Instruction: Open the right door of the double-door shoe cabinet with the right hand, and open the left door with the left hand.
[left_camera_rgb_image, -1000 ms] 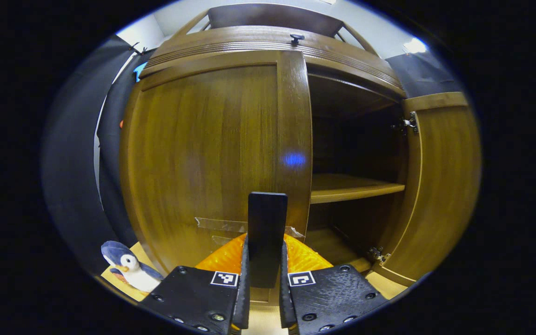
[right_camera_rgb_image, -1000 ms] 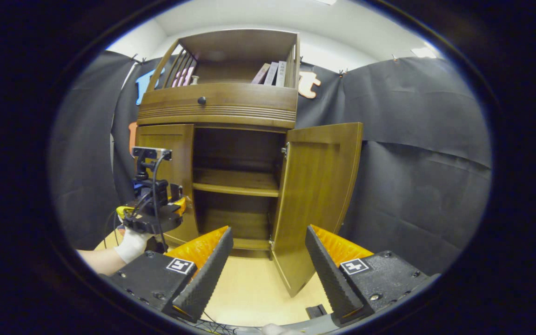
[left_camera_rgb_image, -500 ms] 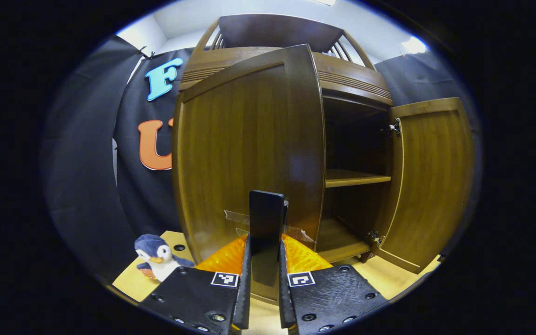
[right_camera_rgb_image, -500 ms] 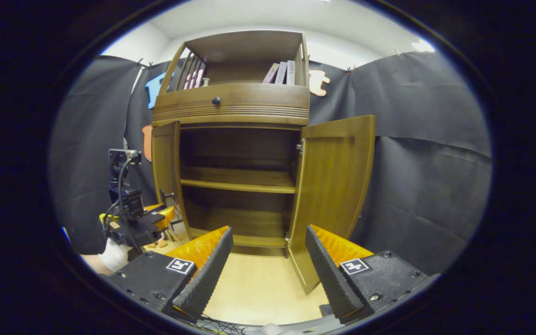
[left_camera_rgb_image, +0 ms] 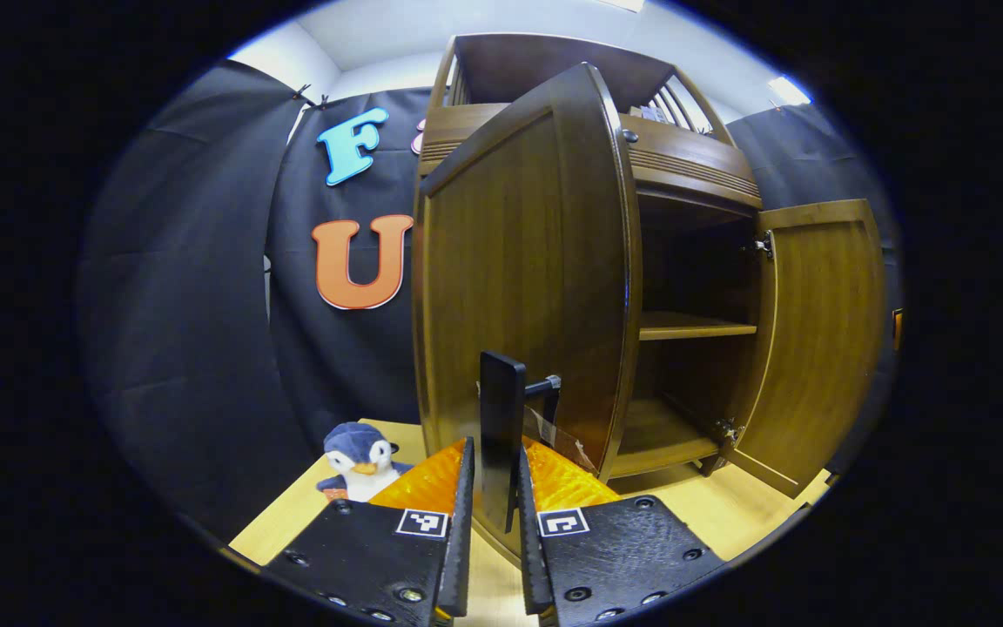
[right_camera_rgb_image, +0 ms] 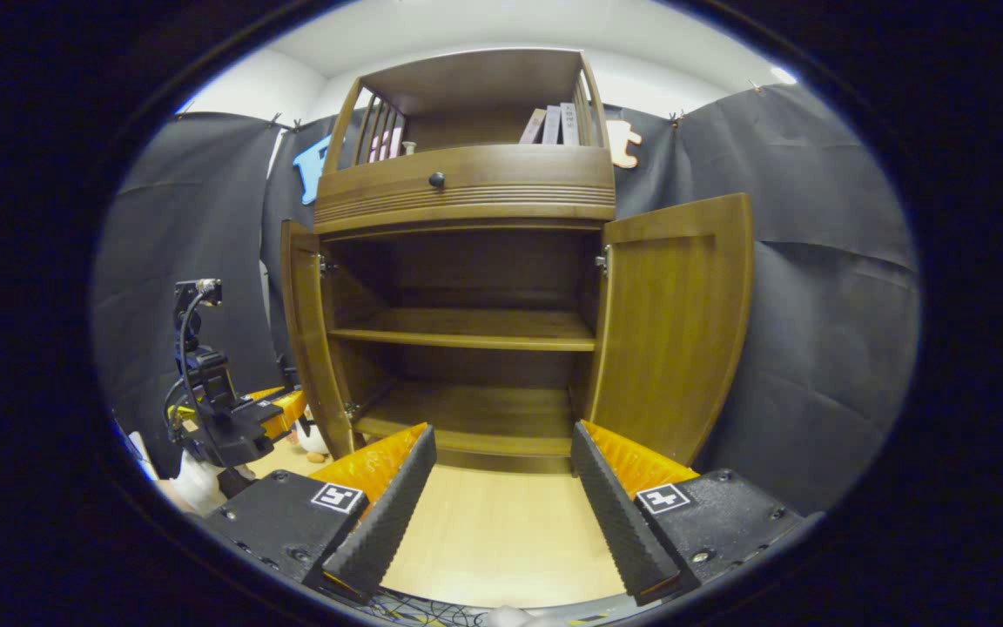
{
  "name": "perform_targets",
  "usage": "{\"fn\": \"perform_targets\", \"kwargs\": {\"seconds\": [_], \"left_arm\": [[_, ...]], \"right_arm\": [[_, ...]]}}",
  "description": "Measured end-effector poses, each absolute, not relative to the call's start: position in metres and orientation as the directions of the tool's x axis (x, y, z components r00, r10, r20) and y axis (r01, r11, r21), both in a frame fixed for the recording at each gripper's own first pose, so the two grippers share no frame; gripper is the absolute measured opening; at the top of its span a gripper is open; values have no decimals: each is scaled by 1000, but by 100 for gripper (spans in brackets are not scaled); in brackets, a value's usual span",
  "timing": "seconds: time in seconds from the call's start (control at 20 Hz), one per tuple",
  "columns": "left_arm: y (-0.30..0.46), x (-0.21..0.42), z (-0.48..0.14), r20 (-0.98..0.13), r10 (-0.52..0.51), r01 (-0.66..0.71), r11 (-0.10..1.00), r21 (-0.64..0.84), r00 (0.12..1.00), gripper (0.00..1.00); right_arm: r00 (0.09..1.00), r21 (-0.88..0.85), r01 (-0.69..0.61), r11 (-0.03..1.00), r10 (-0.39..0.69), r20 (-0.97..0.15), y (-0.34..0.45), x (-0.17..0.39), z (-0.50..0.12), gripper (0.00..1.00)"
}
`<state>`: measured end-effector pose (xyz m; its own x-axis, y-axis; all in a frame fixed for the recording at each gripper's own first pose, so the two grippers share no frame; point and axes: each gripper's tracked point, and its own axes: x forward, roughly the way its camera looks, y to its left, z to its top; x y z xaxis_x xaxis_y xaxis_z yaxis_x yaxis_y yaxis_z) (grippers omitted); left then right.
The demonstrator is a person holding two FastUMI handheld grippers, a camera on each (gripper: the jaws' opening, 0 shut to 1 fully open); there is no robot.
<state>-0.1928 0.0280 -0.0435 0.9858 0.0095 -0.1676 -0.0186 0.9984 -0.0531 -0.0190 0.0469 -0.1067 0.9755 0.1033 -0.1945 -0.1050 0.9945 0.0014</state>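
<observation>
Shoe cabinet (right_camera_rgb_image: pixel 467 187) stands against the black cloth wall on a pale wooden floor (right_camera_rgb_image: pixel 493 540), both lower doors swung wide, interior open to view. Open rack on top holds a few books (right_camera_rgb_image: pixel 552 124); below it a drawer front with a dark knob (right_camera_rgb_image: pixel 437 179).

Right door (right_camera_rgb_image: pixel 676 322) stands out from its hinges, angled away to the right. Left door (left_camera_rgb_image: pixel 523 279) also swung out, seen nearly edge-on in the right gripper view.

Inside: one middle shelf (right_camera_rgb_image: pixel 467 329) and the bottom board, both bare.

Left gripper (left_camera_rgb_image: pixel 493 522): fingers pressed from both sides on the black handle (left_camera_rgb_image: pixel 501 427) low on the left door; clear tape on the door face beside it. Right gripper (right_camera_rgb_image: pixel 501 514): fingers spread wide apart, holding nothing, well back from the cabinet and facing its opening.

Stuffed penguin (left_camera_rgb_image: pixel 356 448) sits on the floor left of the left door, near the cloth.
</observation>
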Motion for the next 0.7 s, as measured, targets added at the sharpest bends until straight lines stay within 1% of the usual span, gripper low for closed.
{"fn": "perform_targets", "kwargs": {"seconds": [0.25,0.3,0.35,0.4,0.45,0.5,0.55,0.6,0.7], "left_arm": [[55,-202,-50,-164,-11,5,999,-40,986,23],[61,-204,-54,-173,-15,9,999,-36,985,31],[65,-204,-57,-177,-26,21,999,-31,984,23],[69,-205,-58,-169,-37,34,999,-23,985,23],[80,-197,-64,-175,-5,5,1000,-5,985,23],[94,-201,-63,-167,21,-18,1000,20,986,6],[103,-201,-66,-171,21,-16,999,30,985,5],[107,-202,-62,-157,4,-2,1000,15,988,3],[116,-201,-64,-156,-27,26,1000,-9,987,2]], "right_arm": [[969,12,-151,988,150,-197,64,-15,-107,99],[967,19,-156,988,157,-199,66,-15,-109,99],[966,24,-160,987,162,-201,68,-13,-108,99],[965,25,-164,986,165,-203,70,-12,-109,99],[965,25,-166,986,167,-201,71,-11,-108,99],[965,23,-168,986,169,-201,72,-10,-108,99],[965,21,-170,985,171,-201,73,-9,-107,99],[965,20,-170,985,171,-199,73,-6,-107,99],[963,21,-173,985,174,-205,75,-3,-109,99]]}}
